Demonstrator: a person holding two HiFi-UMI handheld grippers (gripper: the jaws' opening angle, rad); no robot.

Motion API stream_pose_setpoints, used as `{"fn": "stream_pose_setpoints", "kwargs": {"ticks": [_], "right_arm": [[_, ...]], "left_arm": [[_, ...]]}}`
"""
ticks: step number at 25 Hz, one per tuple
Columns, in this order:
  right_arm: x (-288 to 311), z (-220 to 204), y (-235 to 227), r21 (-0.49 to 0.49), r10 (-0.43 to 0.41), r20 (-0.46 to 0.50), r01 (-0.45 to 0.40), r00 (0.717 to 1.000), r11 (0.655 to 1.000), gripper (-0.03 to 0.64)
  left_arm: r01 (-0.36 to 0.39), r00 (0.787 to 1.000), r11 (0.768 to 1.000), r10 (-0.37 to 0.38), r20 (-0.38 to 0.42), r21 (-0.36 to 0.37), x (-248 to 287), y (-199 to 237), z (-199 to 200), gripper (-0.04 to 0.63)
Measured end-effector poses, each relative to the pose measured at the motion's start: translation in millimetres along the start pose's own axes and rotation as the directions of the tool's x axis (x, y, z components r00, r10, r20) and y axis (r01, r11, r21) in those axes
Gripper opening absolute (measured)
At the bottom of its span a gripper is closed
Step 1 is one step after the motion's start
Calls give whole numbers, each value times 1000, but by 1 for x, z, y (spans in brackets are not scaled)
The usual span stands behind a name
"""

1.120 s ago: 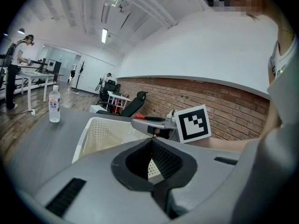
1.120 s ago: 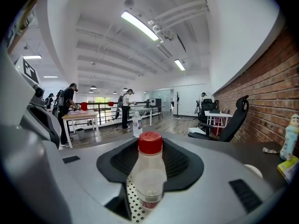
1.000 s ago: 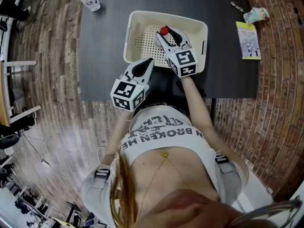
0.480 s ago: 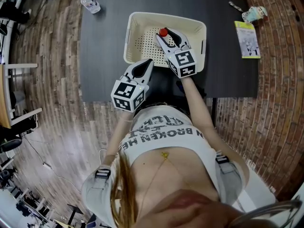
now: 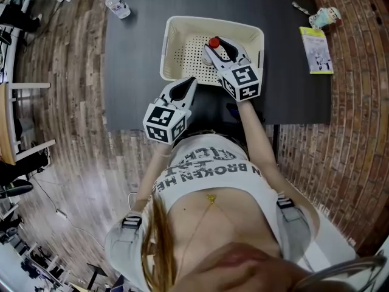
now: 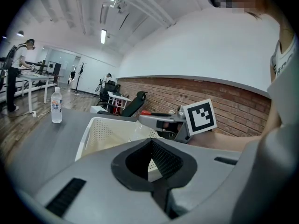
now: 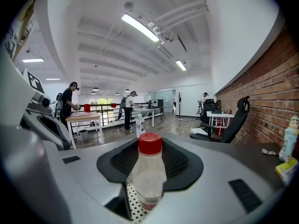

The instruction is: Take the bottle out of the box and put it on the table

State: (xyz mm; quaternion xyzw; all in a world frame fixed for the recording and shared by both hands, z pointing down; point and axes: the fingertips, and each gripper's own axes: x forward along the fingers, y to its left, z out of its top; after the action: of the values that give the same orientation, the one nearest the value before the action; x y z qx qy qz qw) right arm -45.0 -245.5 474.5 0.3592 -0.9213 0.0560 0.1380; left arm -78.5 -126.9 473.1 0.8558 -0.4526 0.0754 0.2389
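**Figure: grasp made, bottle still over the box.** My right claw [image 5: 217, 48] reaches into the white perforated box [image 5: 176, 41]. Its jaws stand fairly wide yet are closed on the lower body of the bottle [image 7: 149, 171], a clear one that stands upright between them. The red cap [image 7: 150, 143] rises above the pads, and the dotted floor of the box shows just under the jaws. I cannot tell whether the bottle's base has left that floor.

My left claw [image 5: 182, 87] hangs at the near rim of the box, beside and short of the right claw. Its jaws are together and nothing is between them. I judge it idle in this step.

*Progress.* The grasp looks complete, so the first part of the task appears done. I judge the removal itself not yet done, because the bottle and the jaws that hold it are still inside the box walls. What is left is to:
- raise the bottle clear of the rim,
- carry it sideways to bare dark table [image 5: 134, 72],
- set it down and let go.

Open table lies to the left of the claw. A separate water bottle [image 5: 115, 3] stands well apart at the far left corner, and a booklet [image 5: 316, 50] lies well off to the right.
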Motion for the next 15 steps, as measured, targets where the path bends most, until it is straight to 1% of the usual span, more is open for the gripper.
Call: {"fn": "stream_pose_setpoints", "kwargs": {"ticks": [4, 9, 15], "right_arm": [[-13, 27, 5, -39, 12, 27, -11, 1000, 999, 153], [-34, 66, 8, -34, 17, 80, -15, 997, 999, 153], [-55, 99, 12, -49, 24, 104, -19, 994, 999, 153]], "left_arm": [[-2, 1000, 1000, 2, 3, 1, -3, -1, 2, 3], [-3, 1000, 1000, 3, 17, 12, -7, -4, 9, 3], [0, 1000, 1000, -1, 20, 18, -6, -8, 8, 3]]}}
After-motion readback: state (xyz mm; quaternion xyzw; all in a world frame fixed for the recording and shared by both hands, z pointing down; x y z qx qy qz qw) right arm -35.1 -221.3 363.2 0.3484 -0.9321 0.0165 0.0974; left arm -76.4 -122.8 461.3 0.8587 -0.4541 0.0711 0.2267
